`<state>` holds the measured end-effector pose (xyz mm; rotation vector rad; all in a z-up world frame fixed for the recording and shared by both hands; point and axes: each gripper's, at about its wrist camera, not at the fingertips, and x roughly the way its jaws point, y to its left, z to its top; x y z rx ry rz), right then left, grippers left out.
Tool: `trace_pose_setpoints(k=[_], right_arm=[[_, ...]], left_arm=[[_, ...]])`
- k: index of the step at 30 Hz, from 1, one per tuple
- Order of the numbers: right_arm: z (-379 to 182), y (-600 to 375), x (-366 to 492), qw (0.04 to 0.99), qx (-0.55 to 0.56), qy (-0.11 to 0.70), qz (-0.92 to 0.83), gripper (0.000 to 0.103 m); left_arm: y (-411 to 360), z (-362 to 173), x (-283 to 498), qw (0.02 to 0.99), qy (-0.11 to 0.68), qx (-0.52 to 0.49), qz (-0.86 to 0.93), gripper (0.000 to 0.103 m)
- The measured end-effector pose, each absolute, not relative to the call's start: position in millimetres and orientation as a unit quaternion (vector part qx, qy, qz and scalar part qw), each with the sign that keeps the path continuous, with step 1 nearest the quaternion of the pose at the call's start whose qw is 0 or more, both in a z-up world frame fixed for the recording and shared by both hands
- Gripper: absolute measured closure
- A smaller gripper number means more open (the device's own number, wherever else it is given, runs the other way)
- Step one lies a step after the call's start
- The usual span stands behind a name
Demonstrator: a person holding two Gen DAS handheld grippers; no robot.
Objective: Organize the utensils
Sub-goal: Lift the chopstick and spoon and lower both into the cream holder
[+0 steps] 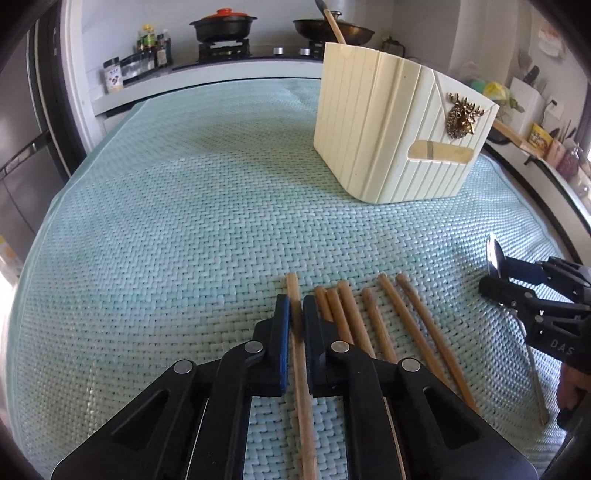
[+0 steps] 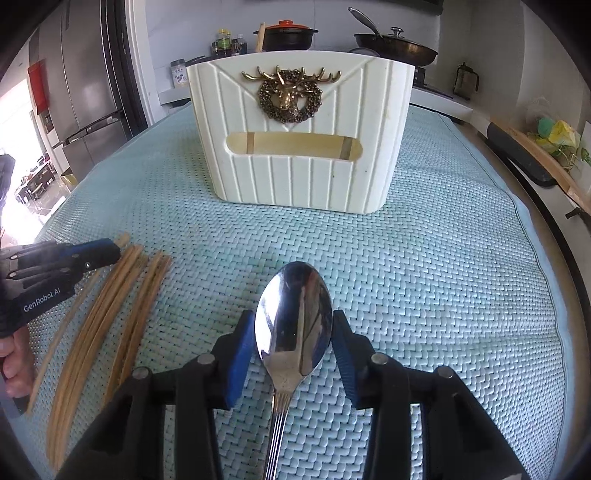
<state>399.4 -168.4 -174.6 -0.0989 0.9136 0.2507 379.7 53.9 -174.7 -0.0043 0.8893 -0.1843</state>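
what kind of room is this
Most likely a home kitchen: a gas stove carries a lidded black pot and a wok, sauce bottles stand beside it, and a steel fridge shows at the left.

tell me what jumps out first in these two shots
The cream utensil holder with its gold stag emblem stands at the far middle of the woven mint mat. Nearer, the right gripper straddles a shiny spoon, and the left gripper is shut on one chopstick beside the loose chopsticks.
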Motion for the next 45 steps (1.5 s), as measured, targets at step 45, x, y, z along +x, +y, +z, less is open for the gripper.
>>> trace_pose_setpoints(k=[45], right_arm=[[-7, -197, 335, 0.943, -0.033, 0.282, 0.176, 0.062]], left_arm=[[94, 8, 310, 0.958, 0.240, -0.094, -0.123, 0.099]])
